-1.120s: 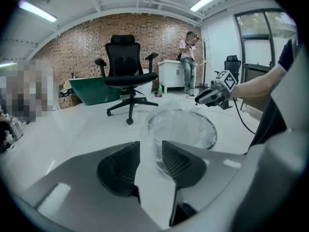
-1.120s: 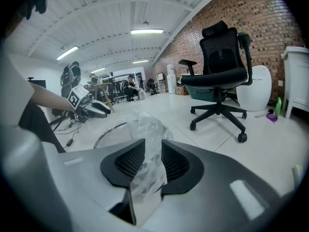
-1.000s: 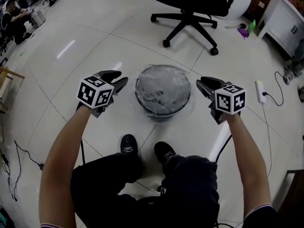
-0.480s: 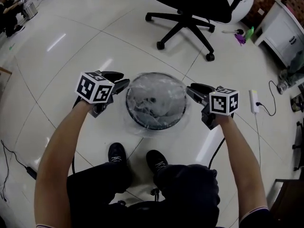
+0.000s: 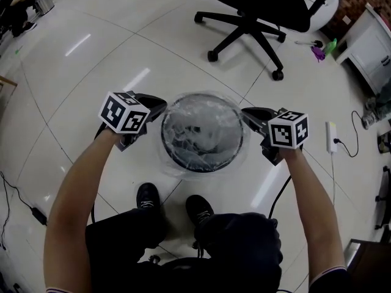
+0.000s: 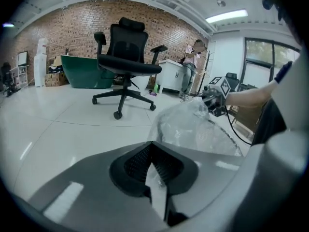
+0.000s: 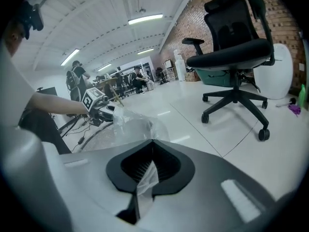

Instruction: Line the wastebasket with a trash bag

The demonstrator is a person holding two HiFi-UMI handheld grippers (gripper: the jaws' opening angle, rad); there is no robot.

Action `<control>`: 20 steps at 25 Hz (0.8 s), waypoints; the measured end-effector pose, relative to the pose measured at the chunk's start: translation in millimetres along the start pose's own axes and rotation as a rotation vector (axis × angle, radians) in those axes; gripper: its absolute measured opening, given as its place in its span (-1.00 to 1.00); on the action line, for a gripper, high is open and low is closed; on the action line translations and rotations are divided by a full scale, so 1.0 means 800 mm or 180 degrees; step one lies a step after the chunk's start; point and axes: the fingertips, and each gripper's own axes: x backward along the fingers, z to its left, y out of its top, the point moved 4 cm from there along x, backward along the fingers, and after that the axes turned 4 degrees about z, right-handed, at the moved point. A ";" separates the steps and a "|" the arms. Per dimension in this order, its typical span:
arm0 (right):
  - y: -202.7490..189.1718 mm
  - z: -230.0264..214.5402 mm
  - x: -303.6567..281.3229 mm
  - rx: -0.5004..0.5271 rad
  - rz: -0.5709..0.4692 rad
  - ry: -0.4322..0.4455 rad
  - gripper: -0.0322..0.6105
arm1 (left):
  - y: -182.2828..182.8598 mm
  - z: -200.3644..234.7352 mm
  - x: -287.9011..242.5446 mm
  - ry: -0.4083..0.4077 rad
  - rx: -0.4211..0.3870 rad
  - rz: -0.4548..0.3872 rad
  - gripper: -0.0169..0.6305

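Observation:
A round dark mesh wastebasket [image 5: 183, 163] stands on the floor between my grippers, with a clear trash bag [image 5: 201, 130] draped inside it and over its rim. My left gripper [image 5: 160, 107] is at the rim's left side. Its jaws have just been closing and now pinch a strip of the clear film [image 6: 157, 180]. My right gripper [image 5: 245, 113] is at the rim's right side; its jaws have also just been closing and are shut on the bag's edge [image 7: 146, 178]. The bag bulges up [image 6: 188, 124] between the two grippers.
A black office chair [image 5: 256, 5] stands beyond the basket. A white cabinet [image 5: 372, 41] and a power strip with cable [image 5: 333, 136] lie to the right. The person's shoes [image 5: 148, 197] are just in front of the basket. Other people are far off.
Both grippers have come down and inward to the basket's rim, and their jaws have gone from open to shut on the bag's edge.

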 end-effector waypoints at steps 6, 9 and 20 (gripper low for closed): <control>-0.001 -0.025 -0.010 -0.0037 -0.0028 -0.0241 -0.89 | -0.006 0.004 -0.011 0.0041 -0.0003 0.0018 -0.91; -0.003 -0.040 -0.019 -0.0093 -0.0037 -0.0362 -0.89 | -0.011 0.010 -0.016 0.0076 0.0009 0.0044 -0.91; -0.045 -0.072 -0.066 -0.0295 0.0145 -0.0396 -0.89 | -0.048 0.022 -0.038 0.0172 0.0073 0.0337 -0.91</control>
